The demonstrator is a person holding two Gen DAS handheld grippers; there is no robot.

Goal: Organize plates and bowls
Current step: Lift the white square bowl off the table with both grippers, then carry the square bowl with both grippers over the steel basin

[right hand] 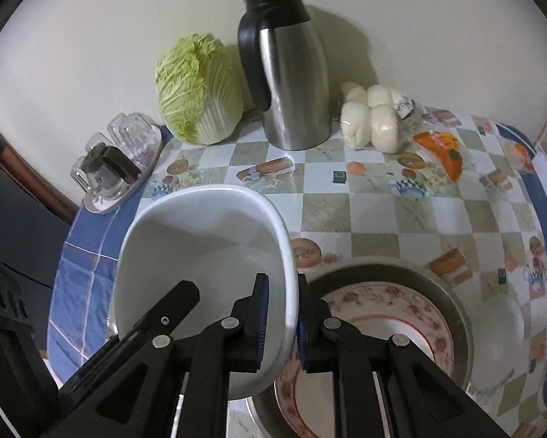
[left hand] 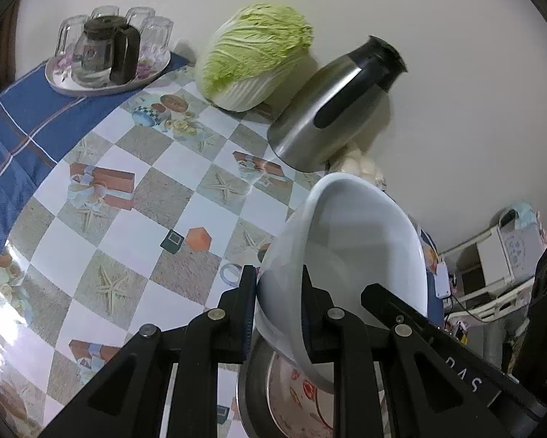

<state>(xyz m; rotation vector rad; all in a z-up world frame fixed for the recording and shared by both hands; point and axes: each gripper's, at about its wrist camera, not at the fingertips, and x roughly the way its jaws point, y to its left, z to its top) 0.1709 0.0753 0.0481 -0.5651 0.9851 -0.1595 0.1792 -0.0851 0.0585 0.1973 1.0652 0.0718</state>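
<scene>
A white bowl (right hand: pixel 204 255) is held tilted above the table (right hand: pixel 375 211), clamped on opposite parts of its rim by both tools: the left gripper (left hand: pixel 279 294) is closed narrowly over the rim, one finger inside and one outside, and the right gripper (right hand: pixel 282 314) is closed over the other side in the same way. Just beside the bowl, on the right gripper's side, a metal basin (right hand: pixel 419 273) is seen with flowered plates (right hand: pixel 383 314) stacked in it; part of the bowl overhangs the basin's near edge. The step in hand is judged to be the carrying or setting down of the bowl. It would be done well if both grips were kept even, the bowl levelled before lowering, and the basin's rim cleared, since glazed ware is likely to slip between narrow pads.
</scene>
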